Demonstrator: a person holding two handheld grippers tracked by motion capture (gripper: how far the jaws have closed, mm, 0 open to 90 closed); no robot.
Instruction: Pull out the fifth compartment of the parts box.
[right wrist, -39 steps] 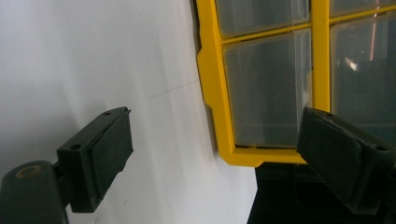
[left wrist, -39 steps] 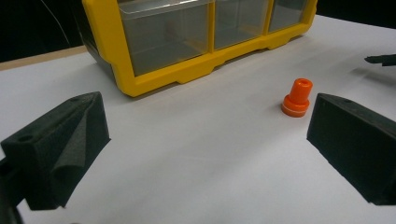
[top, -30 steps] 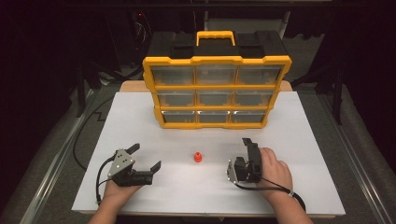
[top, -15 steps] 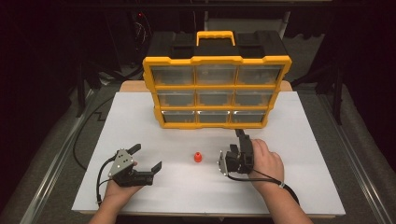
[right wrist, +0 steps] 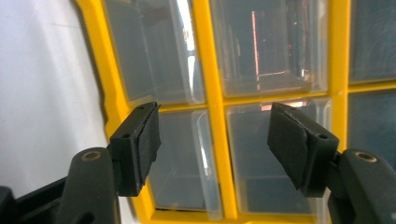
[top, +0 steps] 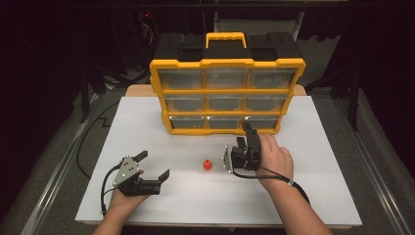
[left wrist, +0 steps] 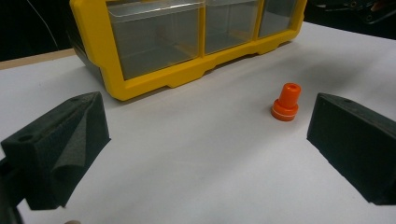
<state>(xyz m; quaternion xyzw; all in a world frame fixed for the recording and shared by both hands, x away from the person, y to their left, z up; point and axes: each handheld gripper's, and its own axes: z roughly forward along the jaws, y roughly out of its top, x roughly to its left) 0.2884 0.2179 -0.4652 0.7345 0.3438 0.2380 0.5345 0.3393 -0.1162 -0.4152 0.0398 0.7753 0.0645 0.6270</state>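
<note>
We have barely begun. Our right hand-held gripper [top: 248, 128] hangs just in front of the bottom row of the yellow drawer cabinet [top: 227, 93], at about 2 o'clock from the middle of the white worktop [top: 318, 161]. In the right gripper view its jaws stand well apart with nothing between them, framing the yellow divider [right wrist: 219, 140] between two clear drawers [right wrist: 180, 158], turned sideways to the cabinet. No drawer is pulled out yet; all nine fronts sit flush as far as we can see.

The small orange cap-like piece [top: 208, 165] stands upright on the worktop, near its middle, apart from both grippers and well in front of the cabinet. Nobody holds it.

Our left hand-held gripper [top: 154, 166] rests low at about 8 o'clock, jaws spread wide and empty, pointing toward the orange piece, which sits at 1 o'clock between its pads in the left gripper view.

We judge that opening a drawer, picking up the orange piece and placing it inside all remain to do.
</note>
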